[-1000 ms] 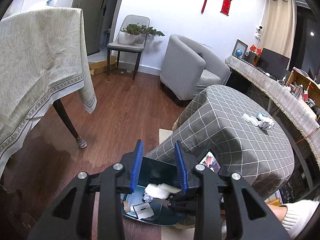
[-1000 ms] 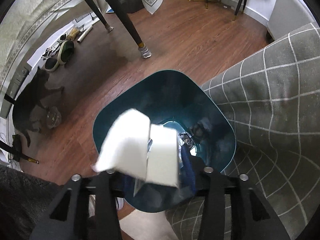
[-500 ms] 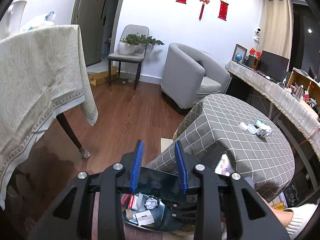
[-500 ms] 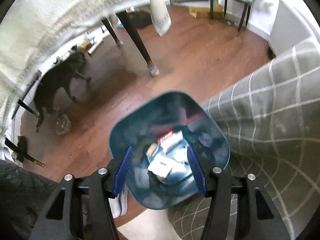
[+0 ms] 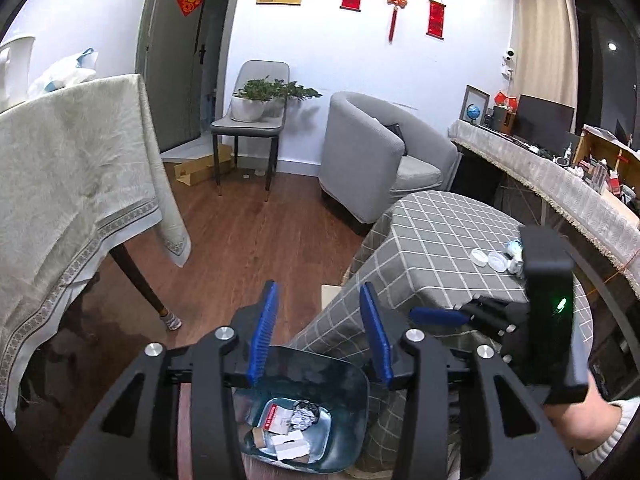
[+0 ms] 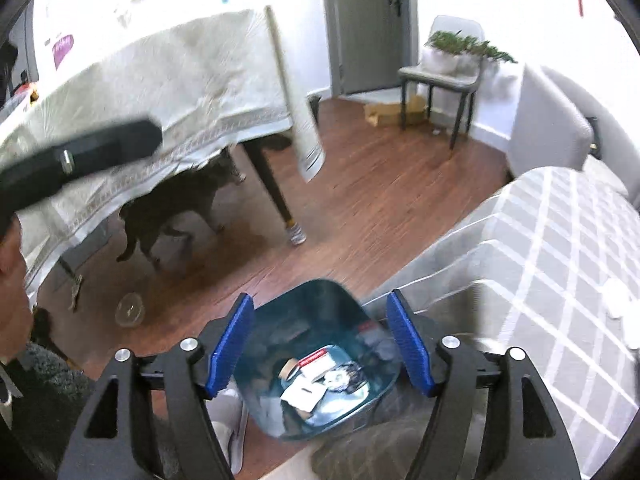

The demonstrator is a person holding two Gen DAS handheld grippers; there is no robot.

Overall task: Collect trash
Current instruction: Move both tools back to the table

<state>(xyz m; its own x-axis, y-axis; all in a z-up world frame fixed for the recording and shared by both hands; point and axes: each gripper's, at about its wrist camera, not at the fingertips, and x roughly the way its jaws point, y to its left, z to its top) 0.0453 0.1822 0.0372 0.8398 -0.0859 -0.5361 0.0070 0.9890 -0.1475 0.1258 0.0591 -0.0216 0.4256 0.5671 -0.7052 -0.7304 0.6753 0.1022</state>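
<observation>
Blue fingers (image 6: 408, 344) parted above bin (image 6: 320, 420)

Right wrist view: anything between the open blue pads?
Nothing is held. The right gripper stands open; only the teal plastic trash bin below shows through the gap, with paper scraps inside.

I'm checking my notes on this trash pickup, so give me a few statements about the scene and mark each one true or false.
1. The teal bin on the floor holds paper scraps. True.
2. The right claw grips a white paper. False: its open jaws hold nothing.
3. Small trash items lie on the checked tablecloth. True.
4. The left claw is clamped on the bin's rim. False: it is open and above the bin.
5. A dark animal is beneath the cream-clothed table. True.
</observation>
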